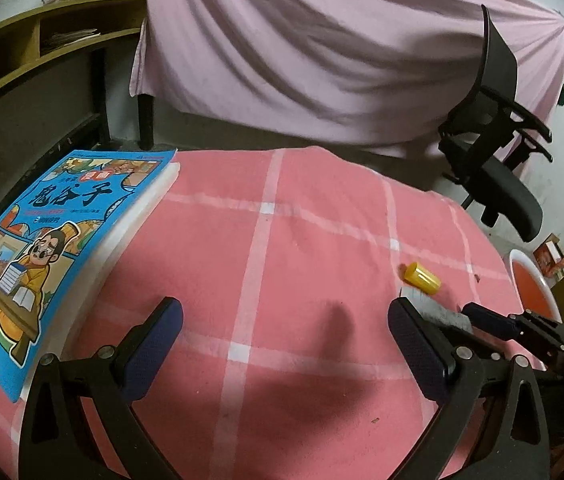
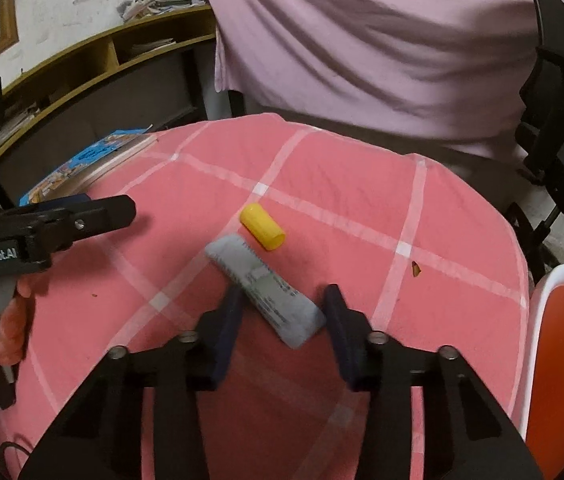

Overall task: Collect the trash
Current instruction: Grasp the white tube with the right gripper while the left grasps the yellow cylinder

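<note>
A grey foil wrapper (image 2: 265, 288) lies slantwise on the pink checked cloth (image 2: 342, 184). My right gripper (image 2: 285, 296) straddles its near end, and both pads touch its edges. Just beyond it lies a yellow plastic cap (image 2: 262, 227). In the left wrist view the same cap (image 1: 422, 278) and wrapper (image 1: 438, 310) sit at the right, with the right gripper (image 1: 486, 318) on the wrapper. My left gripper (image 1: 286, 308) hangs open over bare cloth with nothing between its fingers. It also shows in the right wrist view as a black finger (image 2: 113, 210) at the left, with a hand beneath it.
A blue comic book (image 1: 41, 240) lies at the cloth's left edge. An orange bin with a white rim (image 2: 562, 340) stands at the right of the table. A small brown scrap (image 2: 416, 269) lies near it. A black office chair (image 1: 494, 152) and a pink-draped bed (image 1: 322, 40) stand behind.
</note>
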Motion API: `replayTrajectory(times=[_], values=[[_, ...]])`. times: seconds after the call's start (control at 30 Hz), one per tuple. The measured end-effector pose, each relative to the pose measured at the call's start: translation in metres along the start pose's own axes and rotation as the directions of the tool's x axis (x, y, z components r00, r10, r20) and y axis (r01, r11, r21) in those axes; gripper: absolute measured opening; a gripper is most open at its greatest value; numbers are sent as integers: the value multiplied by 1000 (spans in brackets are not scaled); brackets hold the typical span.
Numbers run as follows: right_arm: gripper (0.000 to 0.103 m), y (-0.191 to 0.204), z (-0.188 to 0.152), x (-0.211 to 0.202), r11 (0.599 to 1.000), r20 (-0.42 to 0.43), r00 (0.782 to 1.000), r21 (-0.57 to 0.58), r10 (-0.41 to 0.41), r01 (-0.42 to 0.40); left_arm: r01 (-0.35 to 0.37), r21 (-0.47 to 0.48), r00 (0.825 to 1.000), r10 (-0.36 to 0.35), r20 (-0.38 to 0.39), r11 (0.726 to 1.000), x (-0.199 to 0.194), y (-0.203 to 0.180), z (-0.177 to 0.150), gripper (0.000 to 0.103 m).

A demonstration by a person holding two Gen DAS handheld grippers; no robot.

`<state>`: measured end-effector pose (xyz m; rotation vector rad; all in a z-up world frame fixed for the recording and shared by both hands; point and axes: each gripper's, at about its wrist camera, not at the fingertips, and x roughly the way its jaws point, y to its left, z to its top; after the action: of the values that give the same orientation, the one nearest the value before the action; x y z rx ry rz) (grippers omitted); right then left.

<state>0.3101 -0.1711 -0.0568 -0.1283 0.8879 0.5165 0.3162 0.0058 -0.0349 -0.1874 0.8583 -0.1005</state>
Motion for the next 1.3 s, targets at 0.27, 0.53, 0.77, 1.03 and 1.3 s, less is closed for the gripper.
replayTrajectory(times=[0.27, 0.53, 0.77, 1.03, 1.3], values=[[18, 2, -7, -11, 999, -3, 1000, -22, -25, 25, -14, 41, 1000, 14, -2, 999, 3, -9, -2, 99], [17, -18, -20, -23, 997, -7, 998, 60, -55, 55, 33, 187, 999, -31, -10, 982, 12, -46, -2, 91], [16, -38, -20, -20, 990, -12, 999, 129, -49, 50, 43, 345, 997, -17, -77, 938, 38, -80, -7, 60], [16, -48, -22, -23, 982, -6, 997, 171, -75, 75, 83, 384, 994, -48, -100, 920, 52, -97, -2, 53], [17, -46, -20, -20, 983, -17, 996, 163, -82, 84, 98, 396, 992, -56, -115, 913, 59, -103, 2, 27]])
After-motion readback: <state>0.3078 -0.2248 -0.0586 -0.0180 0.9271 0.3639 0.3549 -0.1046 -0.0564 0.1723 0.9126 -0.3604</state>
